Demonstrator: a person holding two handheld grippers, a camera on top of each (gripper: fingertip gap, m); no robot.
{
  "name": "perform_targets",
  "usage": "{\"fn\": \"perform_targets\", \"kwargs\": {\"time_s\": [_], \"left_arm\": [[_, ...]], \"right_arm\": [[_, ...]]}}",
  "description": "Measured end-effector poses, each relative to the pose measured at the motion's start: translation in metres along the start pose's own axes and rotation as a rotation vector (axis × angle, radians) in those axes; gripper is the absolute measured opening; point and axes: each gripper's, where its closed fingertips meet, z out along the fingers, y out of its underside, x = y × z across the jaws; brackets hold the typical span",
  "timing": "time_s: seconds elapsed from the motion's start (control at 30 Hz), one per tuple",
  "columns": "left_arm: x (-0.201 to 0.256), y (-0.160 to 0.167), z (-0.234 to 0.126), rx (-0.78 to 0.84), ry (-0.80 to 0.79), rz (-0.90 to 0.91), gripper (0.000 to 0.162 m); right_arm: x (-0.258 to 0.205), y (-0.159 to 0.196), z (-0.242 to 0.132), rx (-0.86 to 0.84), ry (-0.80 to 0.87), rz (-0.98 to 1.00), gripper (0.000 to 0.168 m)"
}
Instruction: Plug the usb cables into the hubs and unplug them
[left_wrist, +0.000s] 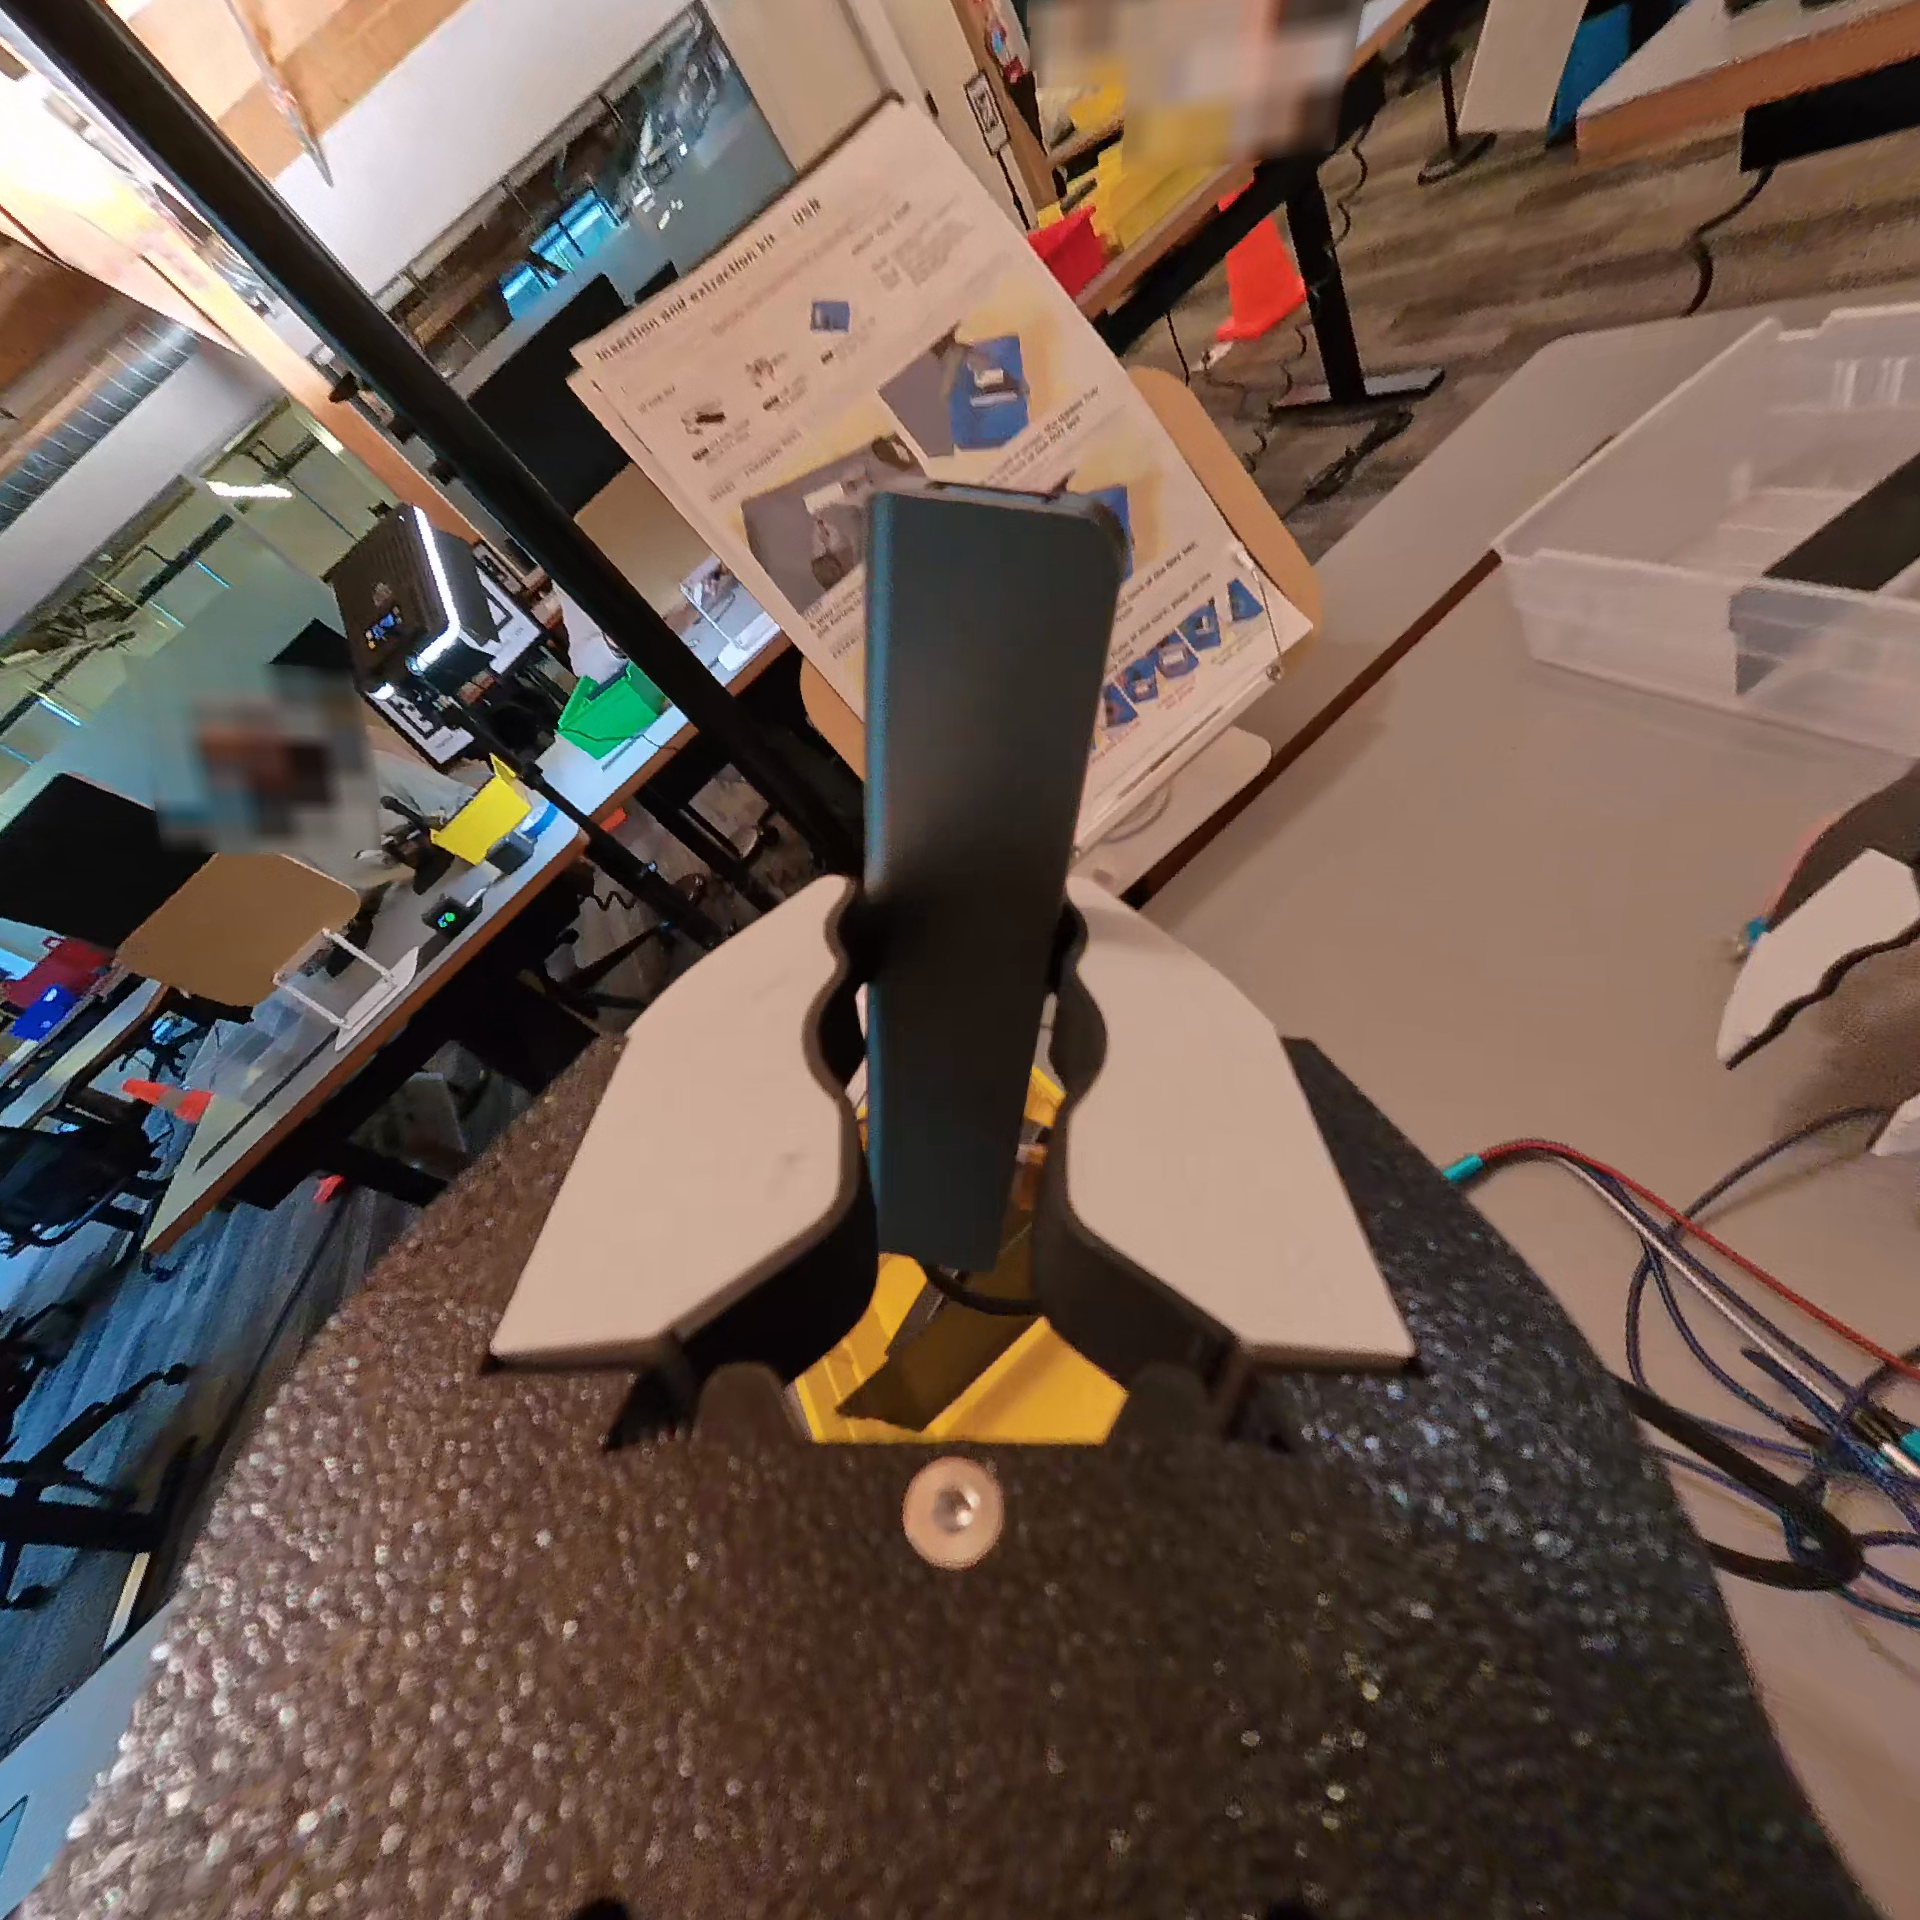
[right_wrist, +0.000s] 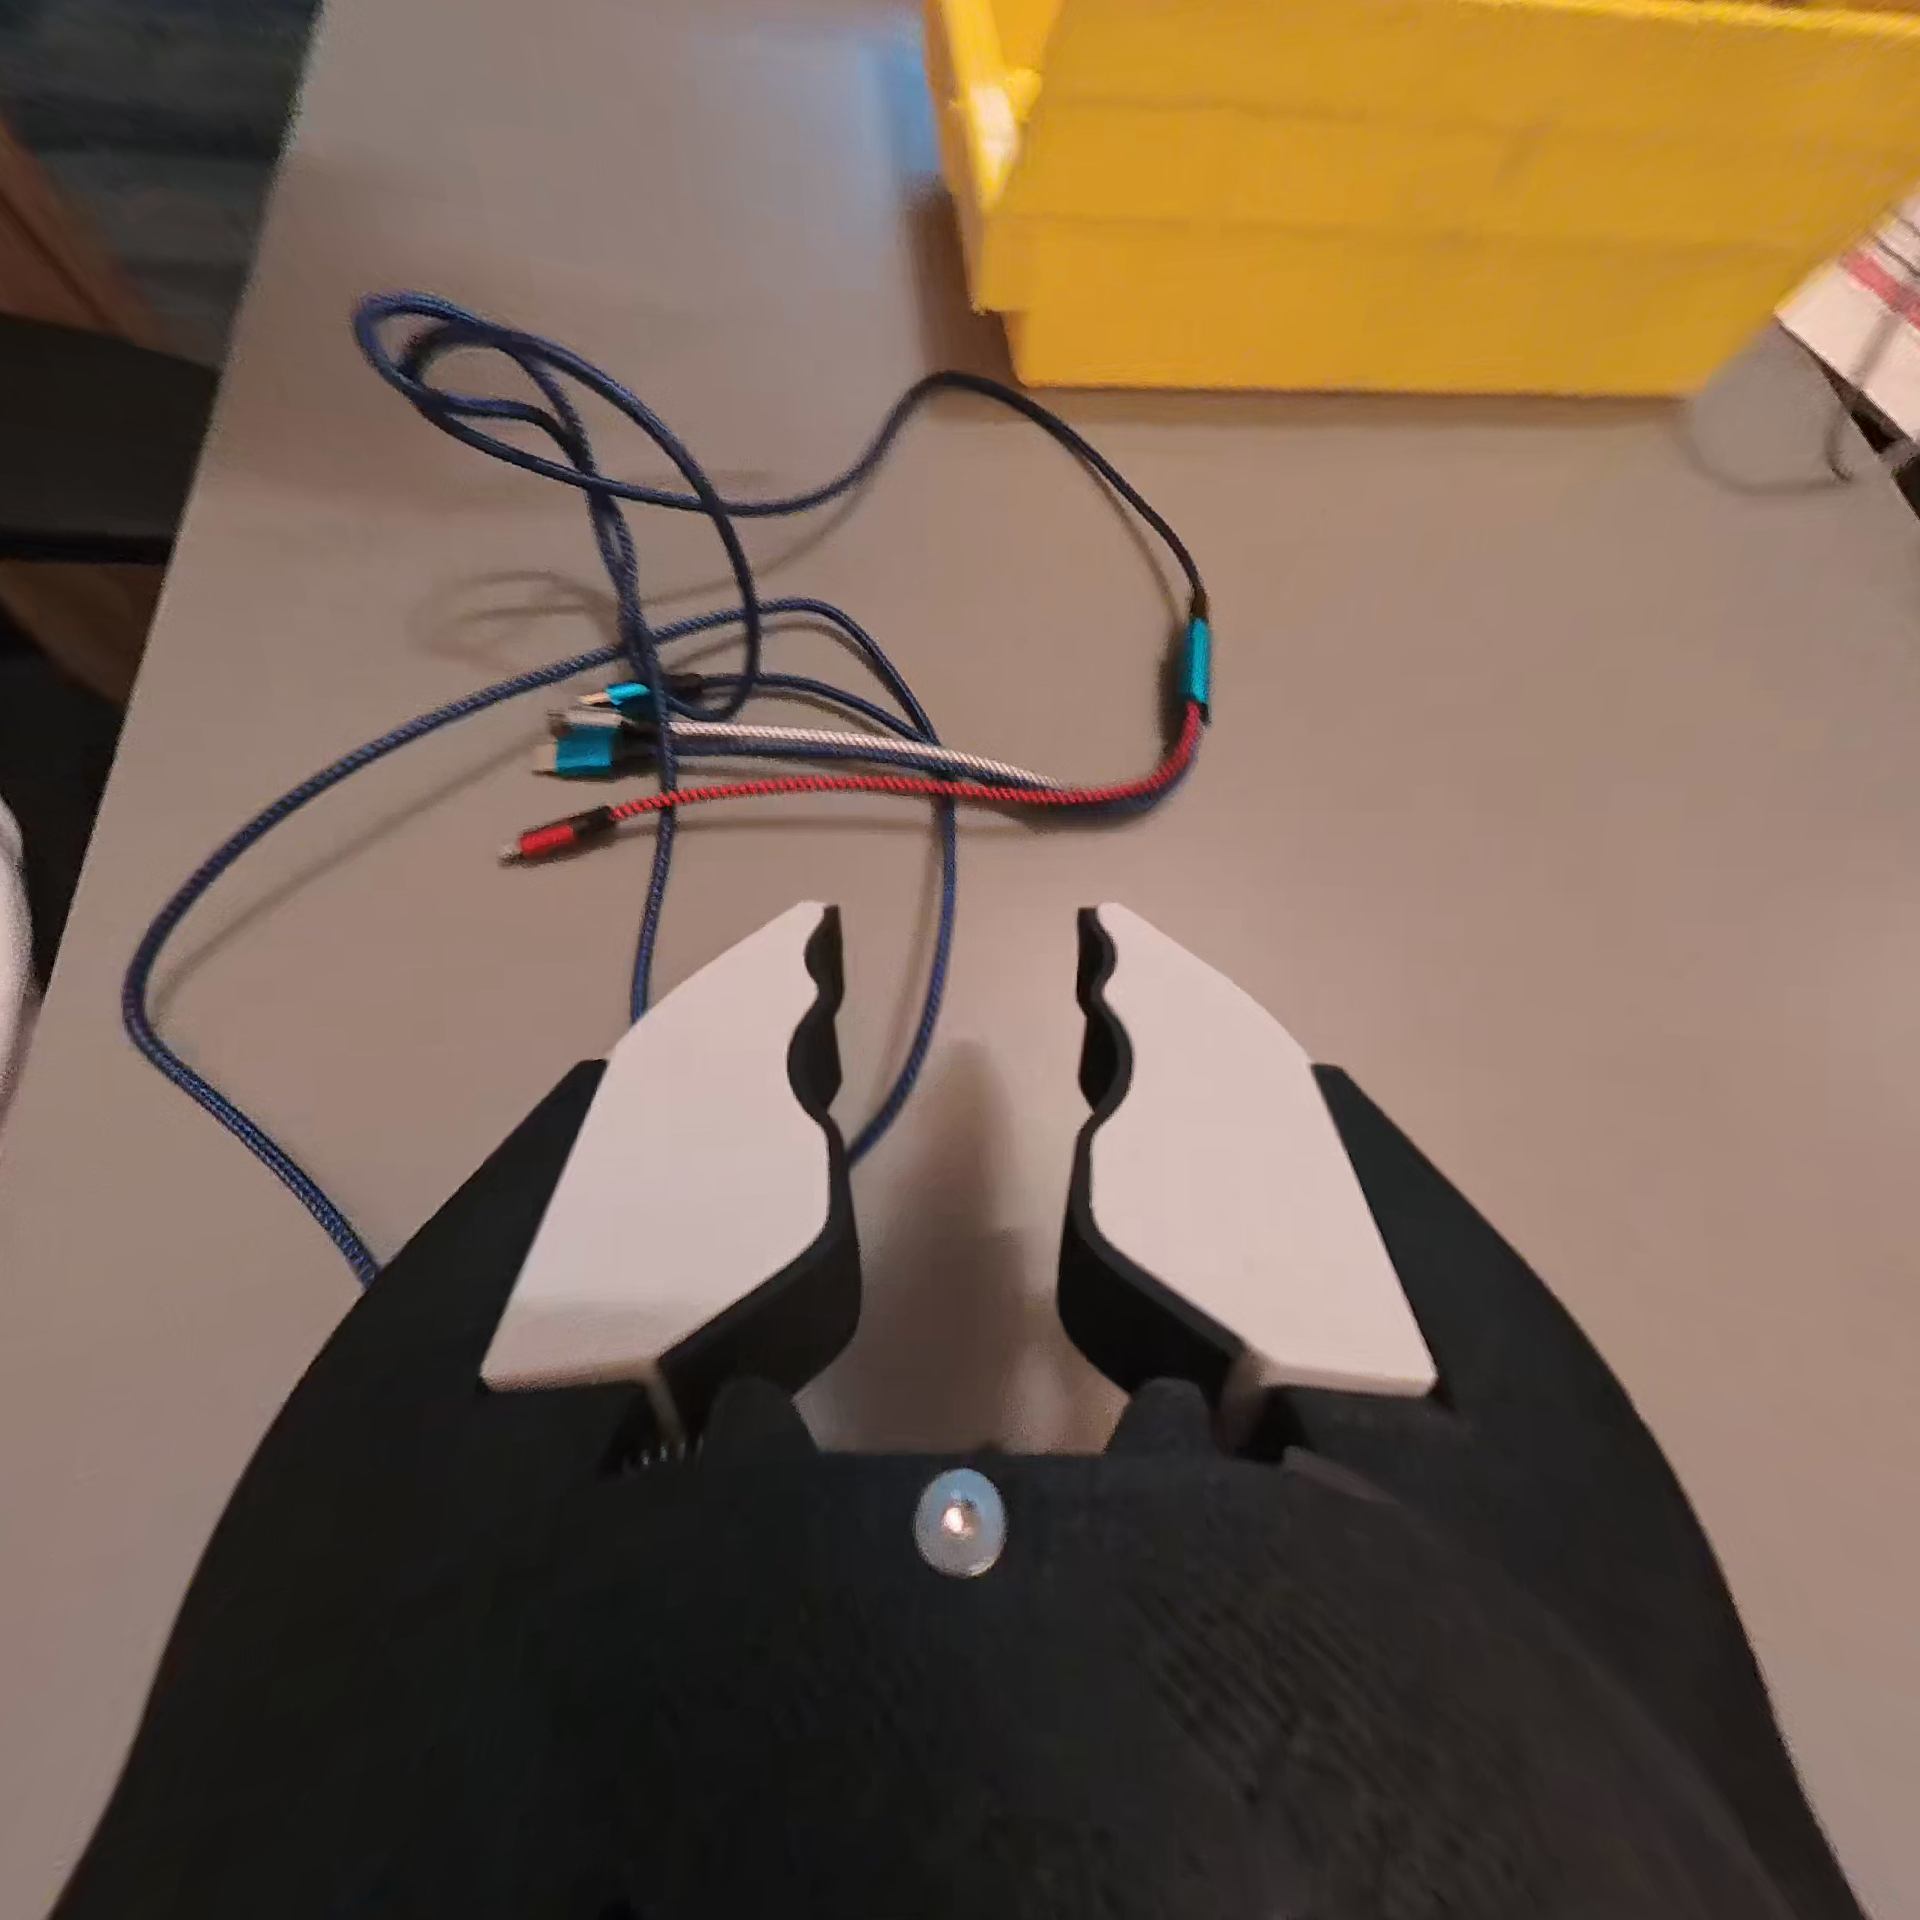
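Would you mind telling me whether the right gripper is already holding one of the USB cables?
No, the right gripper is open with nothing between its fingers, and the USB cables lie loose on the table ahead of it.

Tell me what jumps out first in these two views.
In the left view, the left gripper clamps a dark flat hub that stands up between its fingers. In the right view, the open right gripper hangs over tangled blue, red and white cables, with a yellow bin behind.
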Motion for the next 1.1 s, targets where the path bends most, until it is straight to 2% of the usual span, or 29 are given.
{"fn": "perform_targets", "kwargs": {"time_s": [0.13,0.27,0.37,0.53,0.63,0.73,0.9,1.1], "left_arm": [[0.01,0.016,0.0,-0.047,0.025,0.01,0.032],[0.014,0.026,-0.003,-0.074,0.035,0.011,0.032],[0.016,0.029,-0.006,-0.082,0.043,0.008,0.032],[0.02,0.038,-0.009,-0.106,0.059,0.014,0.032],[0.022,0.044,-0.008,-0.121,0.066,0.021,0.032],[0.022,0.047,-0.006,-0.115,0.069,0.016,0.032],[0.025,0.049,0.001,-0.092,0.085,-0.014,0.032],[0.024,0.058,0.003,-0.079,0.078,-0.046,0.032]], "right_arm": [[-0.012,-0.012,0.024,-0.018,-0.109,-0.185,0.065],[-0.018,-0.011,0.05,-0.102,-0.21,-0.381,0.068],[-0.013,0.001,0.069,-0.225,-0.262,-0.454,0.065],[-0.019,0.012,0.076,-0.354,-0.406,-0.351,0.045],[-0.015,0.014,0.075,-0.35,-0.396,-0.302,0.019],[-0.011,0.02,0.068,-0.353,-0.376,-0.306,0.008],[-0.004,0.031,0.048,-0.393,-0.306,-0.374,0.003],[0.025,-0.017,-0.01,-0.122,-0.176,-0.259,0.003]]}}
